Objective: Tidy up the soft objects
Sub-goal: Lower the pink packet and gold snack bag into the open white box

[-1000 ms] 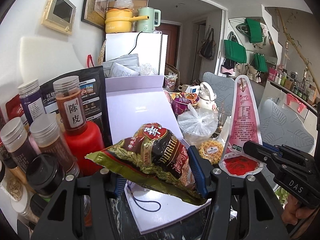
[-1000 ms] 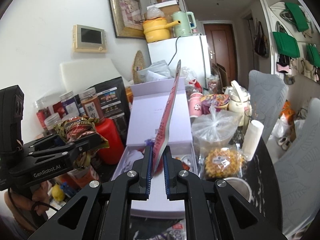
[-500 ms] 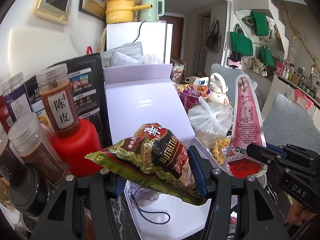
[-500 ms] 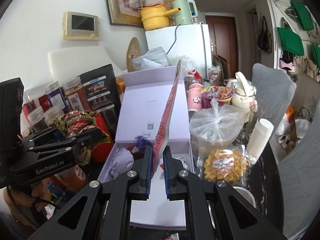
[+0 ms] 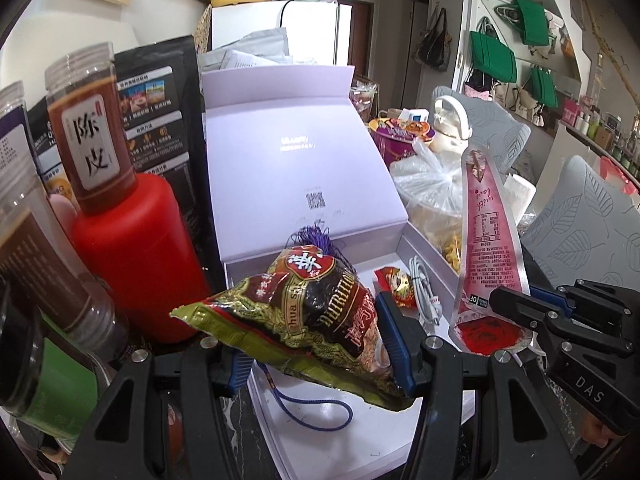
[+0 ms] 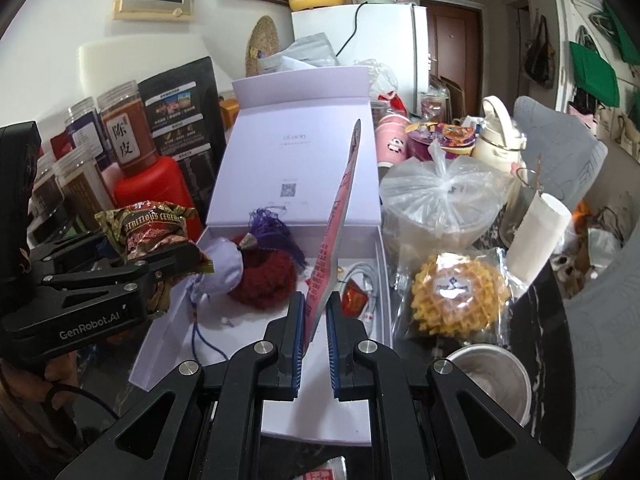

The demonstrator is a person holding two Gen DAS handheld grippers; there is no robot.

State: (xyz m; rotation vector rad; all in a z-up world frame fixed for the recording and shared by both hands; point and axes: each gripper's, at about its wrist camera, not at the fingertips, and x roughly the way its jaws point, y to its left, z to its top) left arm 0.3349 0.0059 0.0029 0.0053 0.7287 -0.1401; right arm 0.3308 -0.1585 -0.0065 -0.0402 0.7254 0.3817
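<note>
At far left stand lidded jars and a red bottle, with a black pouch behind them. Next, the left gripper has its jaws clamped on a gold-and-maroon cereal bag, which hangs tilted over the near left corner of the open lilac box. Inside the box lie a pale cloth pouch, a dark red knitted ball with a purple tassel, a white cable and a small red packet. The right gripper pinches the bottom edge of a pink sachet, held upright above the box's middle. Right of the box sit a wrapped waffle, a knotted clear bag and a steel cup.
</note>
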